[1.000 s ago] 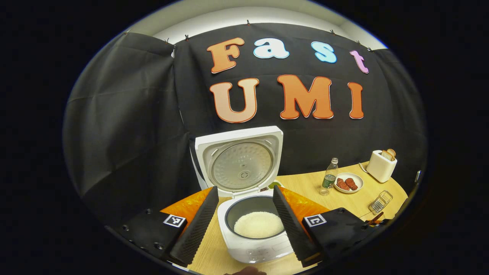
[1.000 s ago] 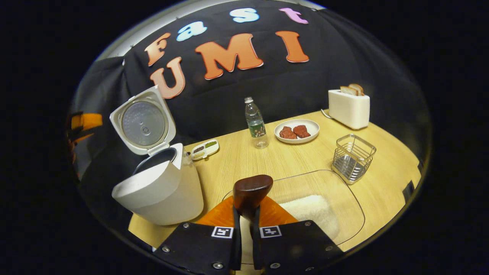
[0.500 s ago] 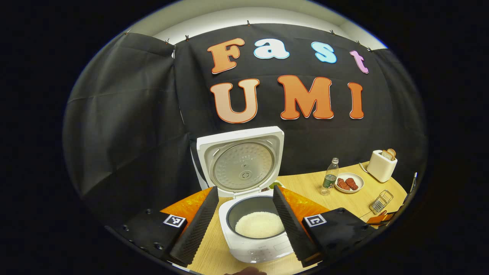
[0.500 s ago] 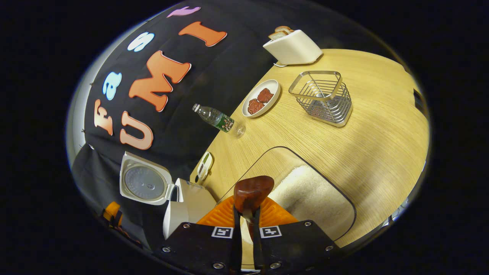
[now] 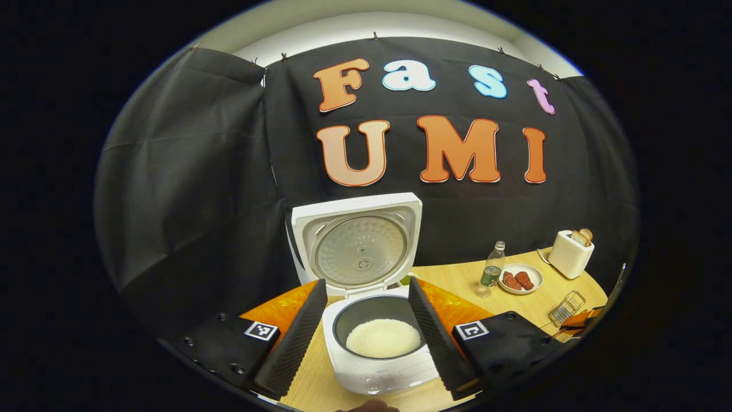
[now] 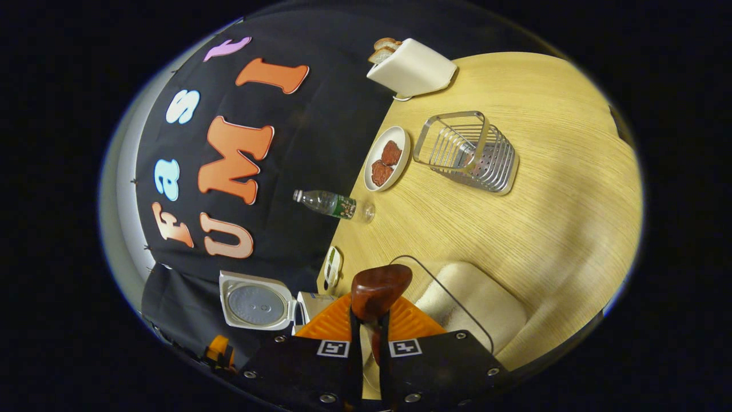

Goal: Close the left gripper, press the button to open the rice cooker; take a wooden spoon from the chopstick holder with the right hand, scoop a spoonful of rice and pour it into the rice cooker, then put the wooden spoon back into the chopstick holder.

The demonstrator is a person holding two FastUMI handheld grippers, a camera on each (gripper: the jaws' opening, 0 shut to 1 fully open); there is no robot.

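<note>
The left gripper (image 5: 366,332) has its fingers wide apart and holds nothing. Between them sits the cooker (image 5: 374,343) with its lid (image 5: 357,243) up and white rice (image 5: 383,337) in the pot. The right gripper (image 6: 369,349) has its fingers squeezed tight on the spoon (image 6: 378,286), whose bowl sticks out past the tips. The wire holder (image 6: 466,151) stands on the tabletop (image 6: 549,194) well apart from the spoon, near a plate (image 6: 388,157) and a toaster (image 6: 412,70).
</note>
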